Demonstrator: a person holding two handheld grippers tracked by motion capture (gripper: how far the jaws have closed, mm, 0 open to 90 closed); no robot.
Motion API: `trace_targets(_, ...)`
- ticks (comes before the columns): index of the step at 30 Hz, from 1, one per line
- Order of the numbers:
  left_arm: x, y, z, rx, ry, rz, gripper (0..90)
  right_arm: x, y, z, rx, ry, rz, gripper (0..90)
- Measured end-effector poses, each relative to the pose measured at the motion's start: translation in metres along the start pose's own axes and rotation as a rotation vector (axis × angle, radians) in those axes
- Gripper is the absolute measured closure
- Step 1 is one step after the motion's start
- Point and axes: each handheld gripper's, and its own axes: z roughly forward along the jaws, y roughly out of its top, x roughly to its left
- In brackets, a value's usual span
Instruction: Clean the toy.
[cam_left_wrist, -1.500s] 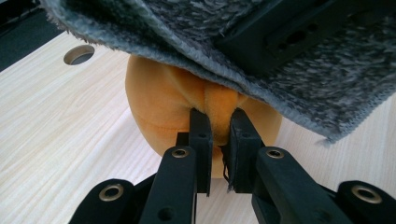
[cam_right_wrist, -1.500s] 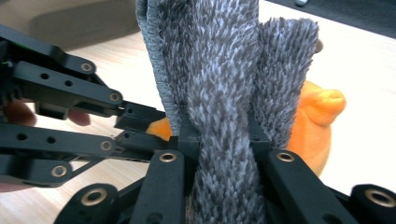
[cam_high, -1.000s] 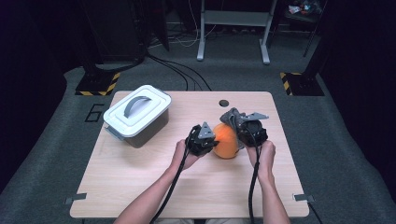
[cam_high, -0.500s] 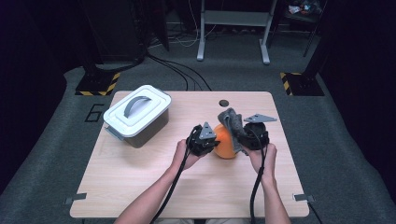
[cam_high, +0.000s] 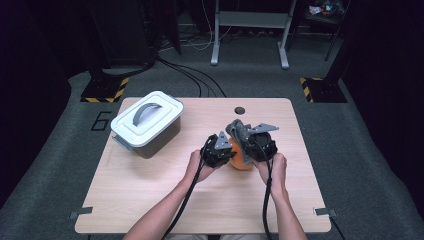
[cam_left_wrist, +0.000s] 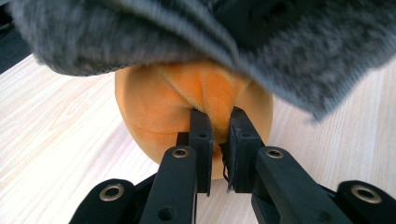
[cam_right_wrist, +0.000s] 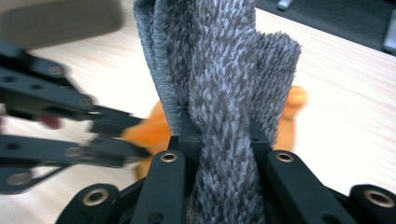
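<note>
1. Two soft things were in hand on the pale wooden surface: an orange plush toy and a grey fuzzy cloth. The toy sat right of the white lidded box, well apart from it, between the two grippers.
2. The left gripper had its fingers clenched on a fold of the toy's orange fabric, pinching a ridge of it low on the rounded body.
3. The right gripper had its fingers clamped on the grey cloth, which stood up from between them in a thick bunched column above the toy.
4. The toy looked light and squashy, with a short velvety nap and a visible seam; its skin puckered where it was pinched, so a grip on a gathered fold seemed safer than one on the smooth round flank, which would likely slip.
5. The cloth looked like a knitted or fleecy piece, shaggy on one face and ribbed along its edge. It was limp and would drape and stretch instead of holding shape, so taking it by a bunched edge seemed best.
6. Neither thing looked fragile; the likelier trouble was fabric sliding out of a shallow pinch.
7. The box, left of the toy, was hard plastic with a grey arched handle on its lid.
</note>
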Motion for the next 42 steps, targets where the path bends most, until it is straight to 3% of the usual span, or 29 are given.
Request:
trace_targets(2, 0.000, 0.000, 0.000, 0.000, -0.001, -0.001, 82.5, -0.007, 0.000, 0.001, -0.001, -0.011, 0.013, 75.6)
trace_targets(6, 0.000, -0.001, -0.001, 0.002, -0.009, -0.006, 82.5, -0.027, -0.002, 0.005, 0.013, -0.092, 0.049, 75.7)
trace_targets(9, 0.000, -0.001, -0.001, 0.002, -0.009, -0.008, 82.4, -0.037, -0.005, 0.011, 0.023, -0.088, 0.081, 75.7)
trace_targets(21, 0.001, -0.006, 0.001, -0.012, 0.009, -0.035, 75.8, -0.037, -0.010, 0.019, 0.044, -0.080, 0.091, 75.9)
trace_targets(27, -0.001, -0.006, 0.003, -0.019, 0.015, -0.038, 65.4, -0.038, -0.013, 0.018, 0.055, -0.085, 0.094, 76.0)
trace_targets(31, -0.001, -0.007, 0.006, -0.008, 0.031, -0.046, 52.0, -0.038, -0.013, 0.020, 0.059, -0.078, 0.099, 76.1)
trace_targets(35, 0.005, -0.011, 0.010, -0.003, 0.060, -0.113, 39.5, -0.038, -0.014, 0.022, 0.061, -0.083, 0.097, 76.1)
trace_targets(38, 0.010, -0.015, 0.015, -0.010, 0.039, -0.165, 35.5, -0.038, -0.014, 0.023, 0.062, -0.079, 0.102, 76.1)
trace_targets(40, 0.010, -0.016, 0.016, -0.012, 0.029, -0.173, 37.2, -0.039, -0.015, 0.023, 0.064, -0.083, 0.099, 76.2)
trace_targets(42, 0.008, -0.016, 0.019, -0.014, 0.013, -0.168, 44.8, -0.039, -0.017, 0.023, 0.065, -0.088, 0.099, 76.2)
